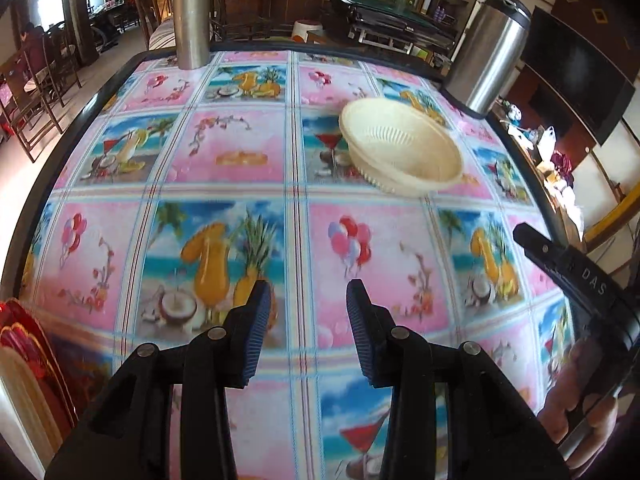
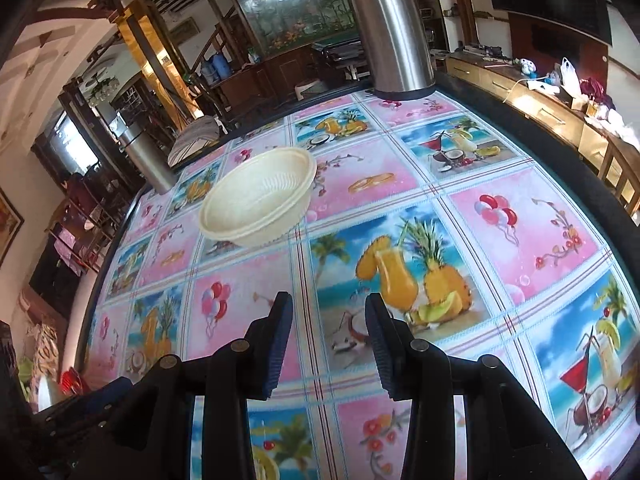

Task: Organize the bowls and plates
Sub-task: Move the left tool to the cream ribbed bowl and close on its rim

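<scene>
A cream slotted plastic bowl (image 1: pixel 402 151) sits on the table with the bright fruit-print cloth (image 1: pixel 248 160), toward the far right in the left wrist view. It looks like two bowls nested together. It also shows in the right wrist view (image 2: pixel 258 198), far left of centre. My left gripper (image 1: pixel 308 294) is open and empty, hovering over the cloth well short of the bowl. My right gripper (image 2: pixel 330 306) is open and empty, also short of the bowl. Part of the right gripper's body (image 1: pixel 576 276) shows at the right of the left wrist view.
A tall steel flask (image 1: pixel 191 20) stands at the table's far left edge and a larger steel flask (image 1: pixel 490 50) at the far right corner; both appear in the right wrist view (image 2: pixel 390 28) (image 2: pixel 150 160). A red cushioned chair (image 1: pixel 24 344) is at the near left. The table has a black rim (image 1: pixel 80 120).
</scene>
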Motion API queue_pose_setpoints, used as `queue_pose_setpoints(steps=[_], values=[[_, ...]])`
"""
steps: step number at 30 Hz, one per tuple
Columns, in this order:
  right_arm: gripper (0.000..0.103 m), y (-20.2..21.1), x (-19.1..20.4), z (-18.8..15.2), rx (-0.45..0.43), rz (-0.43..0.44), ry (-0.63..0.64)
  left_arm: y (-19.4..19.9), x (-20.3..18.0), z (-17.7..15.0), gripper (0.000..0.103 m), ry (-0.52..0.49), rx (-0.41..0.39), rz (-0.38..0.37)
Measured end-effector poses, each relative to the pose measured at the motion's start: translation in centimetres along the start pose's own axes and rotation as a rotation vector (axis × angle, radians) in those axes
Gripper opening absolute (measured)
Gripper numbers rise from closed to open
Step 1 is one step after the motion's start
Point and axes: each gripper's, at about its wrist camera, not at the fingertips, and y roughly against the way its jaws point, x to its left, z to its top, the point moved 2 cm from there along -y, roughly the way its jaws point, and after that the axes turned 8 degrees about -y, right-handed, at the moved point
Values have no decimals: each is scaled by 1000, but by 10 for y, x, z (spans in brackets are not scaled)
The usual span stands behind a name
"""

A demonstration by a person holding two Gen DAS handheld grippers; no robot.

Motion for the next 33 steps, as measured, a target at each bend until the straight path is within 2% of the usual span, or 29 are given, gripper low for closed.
queue_pose_setpoints(steps=[6,13,22,33], values=[[43,-30,1,57,22,34,-86,-31,5,60,37,68,1,-17],[43,-74,5,91,88,87,-185,-72,11,89,37,144,34,-63],[43,-106,5,97,139,99,-203,-95,5,99,37,191,38,-138],[43,-118,2,95,155,90,-203,-106,9,97,37,222,16,-191]])
